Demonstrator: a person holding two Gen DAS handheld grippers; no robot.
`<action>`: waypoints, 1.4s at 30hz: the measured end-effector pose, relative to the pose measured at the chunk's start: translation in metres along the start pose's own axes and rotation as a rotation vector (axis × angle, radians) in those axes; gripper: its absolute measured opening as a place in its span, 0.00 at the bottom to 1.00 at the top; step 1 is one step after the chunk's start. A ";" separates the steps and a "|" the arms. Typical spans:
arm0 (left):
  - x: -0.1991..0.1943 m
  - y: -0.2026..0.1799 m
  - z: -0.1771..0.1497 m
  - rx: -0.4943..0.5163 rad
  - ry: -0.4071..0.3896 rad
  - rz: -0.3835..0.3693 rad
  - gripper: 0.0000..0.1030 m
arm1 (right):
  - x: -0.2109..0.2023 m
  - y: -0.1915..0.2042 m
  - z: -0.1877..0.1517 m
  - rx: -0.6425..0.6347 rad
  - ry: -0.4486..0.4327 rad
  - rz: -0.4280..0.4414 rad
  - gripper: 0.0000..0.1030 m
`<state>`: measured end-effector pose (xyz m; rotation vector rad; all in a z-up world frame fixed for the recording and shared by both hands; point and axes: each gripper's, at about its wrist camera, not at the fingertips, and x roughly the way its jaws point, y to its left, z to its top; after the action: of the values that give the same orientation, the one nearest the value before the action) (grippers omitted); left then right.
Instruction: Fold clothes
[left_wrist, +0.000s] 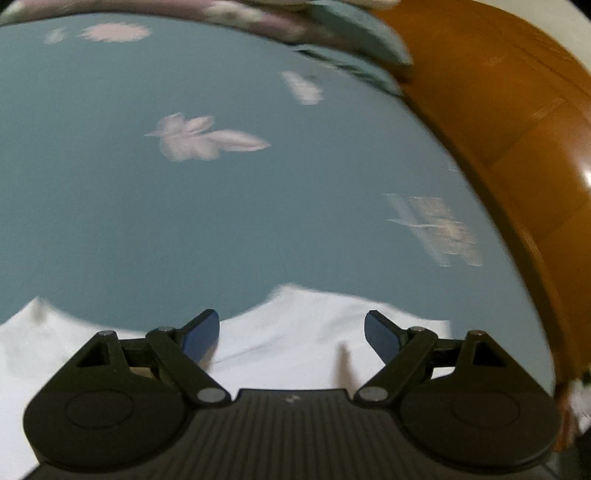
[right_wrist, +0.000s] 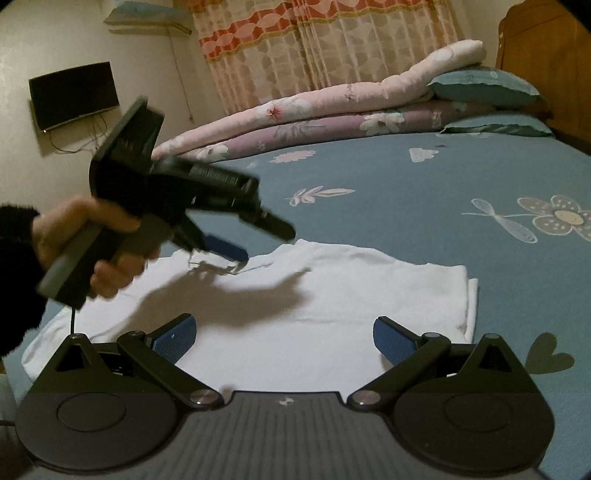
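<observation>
Both tongs gape empty: left (left_wrist: 291, 338), right (right_wrist: 284, 338), over the white shirt (right_wrist: 295, 332) on the bed (right_wrist: 406, 206). Only the right view shows the hand (right_wrist: 85, 243), quilts (right_wrist: 314, 114), TV (right_wrist: 74, 94).

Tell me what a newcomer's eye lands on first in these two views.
First comes the white garment, spread partly folded on the blue flowered bedsheet. Above its far edge hangs the left gripper, gripped by a hand at the left of the right wrist view; the right gripper gapes open over the near edge. Behind, rolled quilts line the bed's far side.
</observation>
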<state>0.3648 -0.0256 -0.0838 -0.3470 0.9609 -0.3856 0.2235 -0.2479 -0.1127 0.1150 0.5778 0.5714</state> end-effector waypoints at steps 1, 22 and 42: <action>0.000 -0.011 0.000 0.029 0.008 -0.039 0.83 | 0.000 0.000 0.000 0.002 0.005 0.000 1.00; 0.063 -0.097 0.006 0.149 0.201 -0.278 0.84 | -0.001 0.010 -0.006 -0.054 0.072 -0.011 1.00; -0.142 -0.020 -0.088 0.037 0.030 0.021 0.87 | -0.037 0.021 -0.005 0.199 0.030 0.185 1.00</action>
<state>0.2149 0.0128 -0.0193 -0.2977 0.9845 -0.3898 0.1856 -0.2504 -0.0932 0.3515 0.6564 0.6952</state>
